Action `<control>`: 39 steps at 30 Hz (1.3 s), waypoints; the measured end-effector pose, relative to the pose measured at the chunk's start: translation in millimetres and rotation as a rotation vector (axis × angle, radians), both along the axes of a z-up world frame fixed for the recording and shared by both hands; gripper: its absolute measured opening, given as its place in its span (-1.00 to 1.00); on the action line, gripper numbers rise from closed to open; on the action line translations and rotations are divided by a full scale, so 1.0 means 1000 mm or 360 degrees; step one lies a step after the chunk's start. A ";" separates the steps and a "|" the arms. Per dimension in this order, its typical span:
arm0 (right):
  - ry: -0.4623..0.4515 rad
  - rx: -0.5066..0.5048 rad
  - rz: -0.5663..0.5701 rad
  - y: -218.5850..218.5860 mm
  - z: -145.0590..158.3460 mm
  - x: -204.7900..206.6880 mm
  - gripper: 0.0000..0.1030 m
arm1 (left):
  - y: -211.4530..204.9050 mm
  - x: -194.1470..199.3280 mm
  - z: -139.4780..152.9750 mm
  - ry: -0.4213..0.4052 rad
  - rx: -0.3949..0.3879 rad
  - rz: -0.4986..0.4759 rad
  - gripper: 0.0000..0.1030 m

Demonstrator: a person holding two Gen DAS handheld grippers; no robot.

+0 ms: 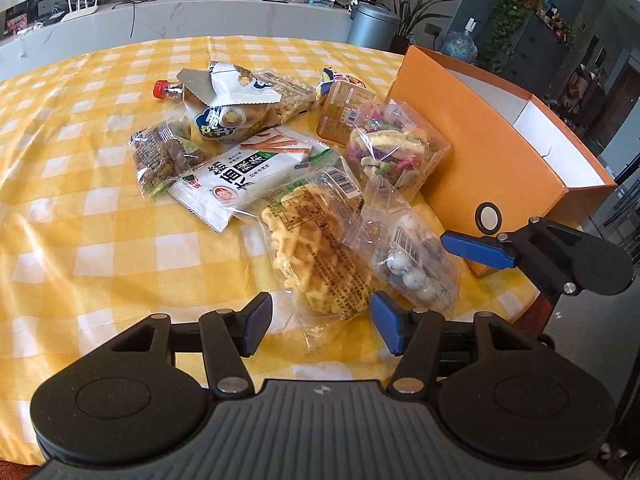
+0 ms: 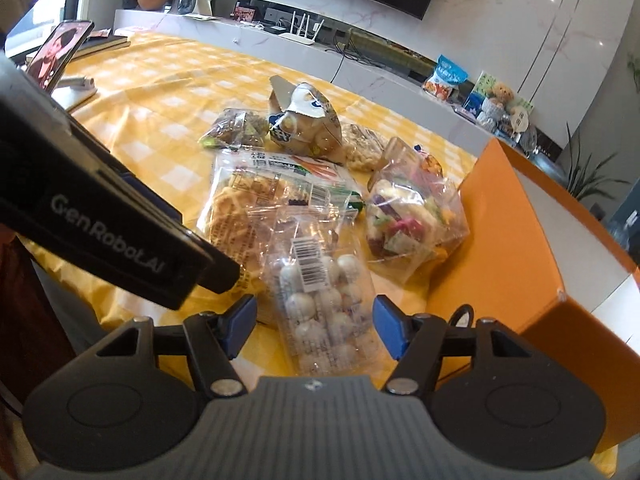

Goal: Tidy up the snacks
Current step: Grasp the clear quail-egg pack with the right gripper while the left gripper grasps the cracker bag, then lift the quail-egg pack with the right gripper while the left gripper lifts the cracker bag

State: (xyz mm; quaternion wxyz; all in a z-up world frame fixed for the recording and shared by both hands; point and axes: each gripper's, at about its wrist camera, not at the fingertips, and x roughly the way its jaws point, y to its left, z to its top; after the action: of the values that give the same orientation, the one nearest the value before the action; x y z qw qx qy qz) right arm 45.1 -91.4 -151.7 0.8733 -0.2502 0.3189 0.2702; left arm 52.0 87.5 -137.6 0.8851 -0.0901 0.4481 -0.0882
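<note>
Left wrist: one box [image 1: 492, 160] (orange), nine packets [image 1: 320, 256].

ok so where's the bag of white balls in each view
Left wrist: the ball bag lies lower right of centre, just ahead of the left gripper, beside the waffle bag.
Right wrist: it lies bottom centre, between the open fingers of the right gripper.
Shared landmark: the orange box, right of the bag in both.

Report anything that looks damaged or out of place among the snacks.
The white-and-blue snack bag at the far side of the pile looks torn open, its foil flap folded up. The other packets lie jumbled and overlapping outside the orange box.
</note>
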 end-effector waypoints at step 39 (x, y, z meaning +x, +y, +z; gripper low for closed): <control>0.0573 0.0646 -0.0459 -0.056 0.011 0.045 -0.67 | 0.001 0.020 0.009 -0.0070 -0.0286 0.0092 0.26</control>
State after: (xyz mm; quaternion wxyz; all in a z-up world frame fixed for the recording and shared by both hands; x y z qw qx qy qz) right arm 89.9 -147.7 -141.0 0.8642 0.0290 0.4403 0.2416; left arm 72.4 89.0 -128.6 0.8853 -0.1800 0.4159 -0.1042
